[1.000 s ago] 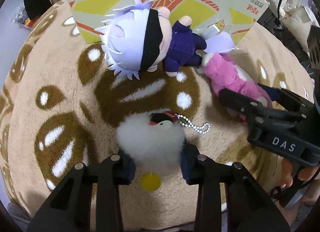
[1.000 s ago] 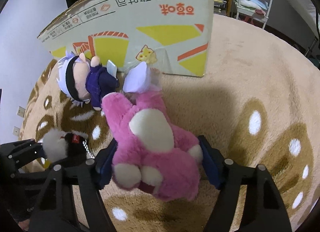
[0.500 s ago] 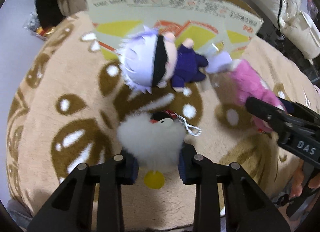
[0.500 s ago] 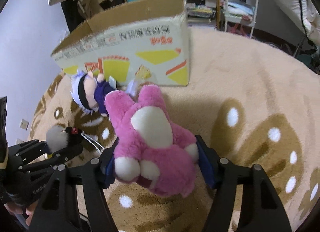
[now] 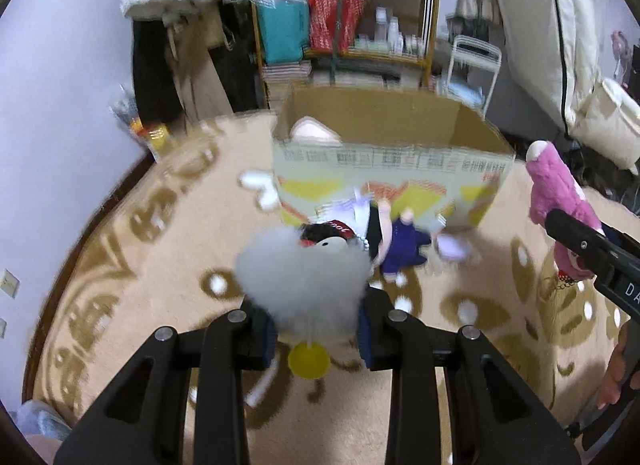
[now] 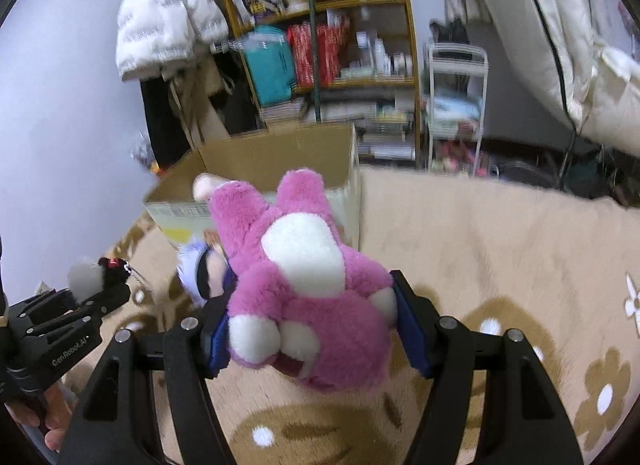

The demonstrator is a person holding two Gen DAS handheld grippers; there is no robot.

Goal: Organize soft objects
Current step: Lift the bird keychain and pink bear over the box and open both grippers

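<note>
Now each hand-held gripper clamps 1 plush.

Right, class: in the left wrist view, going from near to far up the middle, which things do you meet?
White fluffy toy held in the left gripper → purple-suited doll on the rug → cardboard box → bookshelf.

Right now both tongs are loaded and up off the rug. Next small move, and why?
Probably carry both forward over the open cardboard box. The left tongs grip the fluffy white keychain plush, the right tongs grip the pink plush bear, and the box top is open with a pale item already inside.
</note>
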